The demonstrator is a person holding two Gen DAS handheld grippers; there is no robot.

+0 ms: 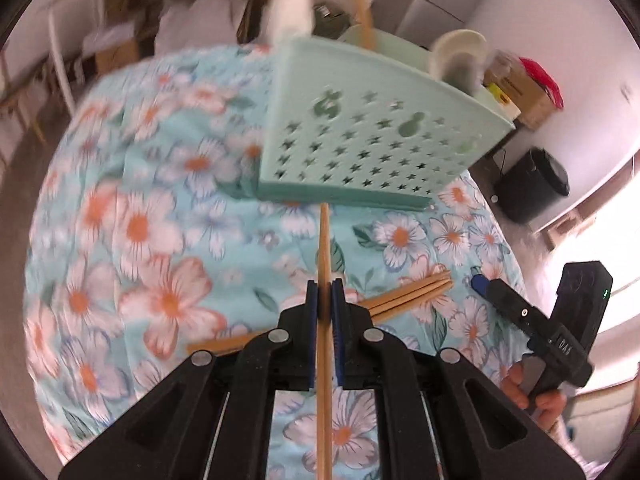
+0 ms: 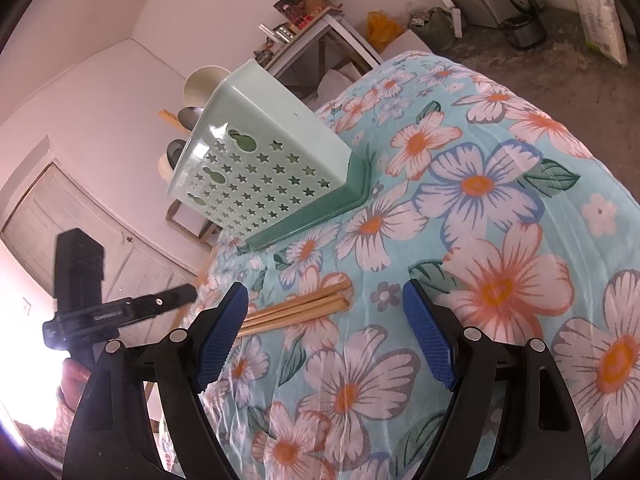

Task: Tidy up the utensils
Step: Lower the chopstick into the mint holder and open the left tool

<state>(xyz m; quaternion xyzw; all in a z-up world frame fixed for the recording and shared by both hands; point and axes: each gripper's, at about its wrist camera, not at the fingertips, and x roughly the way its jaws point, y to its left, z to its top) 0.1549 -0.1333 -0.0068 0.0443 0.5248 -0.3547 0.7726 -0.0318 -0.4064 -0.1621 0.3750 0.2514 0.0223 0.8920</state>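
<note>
One wooden chopstick (image 1: 325, 312) sits pinched between my left pads, pointing at the pale green holder (image 1: 372, 136), which stands upright on its darker tray with star cutouts and spoons (image 2: 198, 84) inside. More chopsticks (image 2: 296, 308) lie bundled flat on the floral cloth near it.

left gripper (image 1: 324, 292) frame: black plastic linkage arms, round silver rivets at the pivots
left gripper pads: dark blue
right gripper (image 2: 325, 332) pads: blue, fine cross-hatched texture
right gripper frame: black arms, silver rivets just behind the pads
</note>
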